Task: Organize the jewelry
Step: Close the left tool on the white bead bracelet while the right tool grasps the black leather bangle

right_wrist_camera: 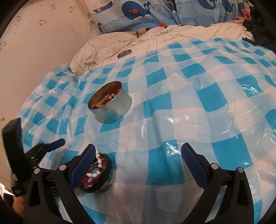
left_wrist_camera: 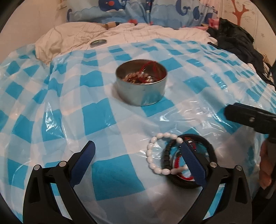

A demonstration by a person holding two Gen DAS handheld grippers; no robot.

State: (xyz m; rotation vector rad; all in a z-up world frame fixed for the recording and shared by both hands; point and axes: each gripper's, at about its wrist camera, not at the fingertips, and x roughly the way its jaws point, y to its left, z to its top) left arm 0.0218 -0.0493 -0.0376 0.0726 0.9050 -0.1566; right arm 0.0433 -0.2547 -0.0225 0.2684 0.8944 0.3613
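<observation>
A round metal tin [left_wrist_camera: 141, 82] with beads and red cord inside stands on the blue-and-white checked plastic sheet [left_wrist_camera: 107, 120]; it also shows in the right wrist view [right_wrist_camera: 109, 103]. A white bead bracelet [left_wrist_camera: 153, 155], a black bracelet [left_wrist_camera: 168, 155] and red beads lie in and over a black ring-shaped holder [left_wrist_camera: 209, 146]. My left gripper [left_wrist_camera: 138, 155] is open; its right finger [left_wrist_camera: 195, 163] stands over the holder. My right gripper [right_wrist_camera: 138, 155] is open; its left finger [right_wrist_camera: 84, 165] is beside the same holder [right_wrist_camera: 101, 186].
A metal lid [left_wrist_camera: 98, 42] lies on the cream quilt [left_wrist_camera: 131, 36] behind the sheet. Whale-print pillows [right_wrist_camera: 155, 13] line the back. Dark clothing [left_wrist_camera: 241, 44] is piled at the right. A wall [right_wrist_camera: 43, 43] runs along the left.
</observation>
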